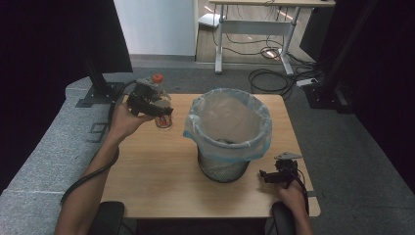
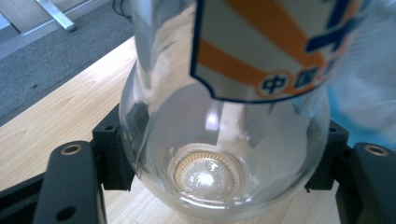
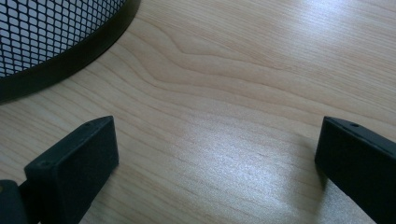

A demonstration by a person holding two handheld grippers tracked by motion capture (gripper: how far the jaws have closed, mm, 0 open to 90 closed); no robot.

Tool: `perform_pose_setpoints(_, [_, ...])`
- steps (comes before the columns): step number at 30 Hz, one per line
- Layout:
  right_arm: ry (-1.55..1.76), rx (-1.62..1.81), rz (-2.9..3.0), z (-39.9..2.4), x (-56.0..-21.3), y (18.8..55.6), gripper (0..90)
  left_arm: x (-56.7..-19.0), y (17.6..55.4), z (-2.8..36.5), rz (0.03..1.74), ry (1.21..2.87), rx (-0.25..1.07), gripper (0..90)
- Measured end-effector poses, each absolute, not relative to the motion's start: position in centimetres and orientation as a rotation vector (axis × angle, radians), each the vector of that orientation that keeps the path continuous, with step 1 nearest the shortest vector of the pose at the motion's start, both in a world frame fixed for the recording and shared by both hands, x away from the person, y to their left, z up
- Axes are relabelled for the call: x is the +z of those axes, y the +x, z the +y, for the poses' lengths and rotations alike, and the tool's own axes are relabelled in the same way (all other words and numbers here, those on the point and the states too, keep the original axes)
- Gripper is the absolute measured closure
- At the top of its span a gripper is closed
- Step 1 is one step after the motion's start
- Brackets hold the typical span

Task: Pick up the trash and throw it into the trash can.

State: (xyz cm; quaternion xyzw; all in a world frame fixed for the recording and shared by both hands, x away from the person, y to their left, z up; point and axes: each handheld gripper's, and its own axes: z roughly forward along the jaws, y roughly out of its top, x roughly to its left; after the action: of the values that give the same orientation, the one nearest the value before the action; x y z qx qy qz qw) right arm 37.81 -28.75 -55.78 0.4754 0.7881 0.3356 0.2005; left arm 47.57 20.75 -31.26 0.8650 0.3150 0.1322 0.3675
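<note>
A clear plastic bottle with an orange cap and an orange, white and blue label [image 1: 163, 105] is being held by the left gripper [image 1: 155, 104], at the far left part of the light wooden table [image 1: 161, 181]. In the left gripper view, the round clear body of the bottle [image 2: 224, 154] is being squeezed between the two black jaws, one on each side. The bottom of the bottle is being kept just at the table top; it cannot be told if it is touching. Just to the right of this gripper, a black wire mesh bin lined with a pale blue plastic bag [image 1: 227, 132] is standing in the middle of the table, and the way across is being blocked by it.

The right gripper [image 1: 270, 175] is being held low at the near right part of the table, with its jaws spread wide and nothing between them. The black mesh wall of the bin [image 3: 51, 32] is being seen ahead and to the left of its jaws, near but apart.
</note>
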Motion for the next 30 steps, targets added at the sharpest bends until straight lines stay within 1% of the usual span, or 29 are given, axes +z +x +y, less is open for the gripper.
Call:
perform_pose_setpoints(9, [1.326,0.939,2.207,-28.7,-55.8,37.8,0.0,-28.5,46.7,20.2,0.782,2.21,0.333,27.8])
perform_pose_setpoints(30, [1.314,0.942,2.217,-28.5,-55.8,37.6,0.0,-22.1,45.4,17.3,0.709,2.182,0.316,27.9])
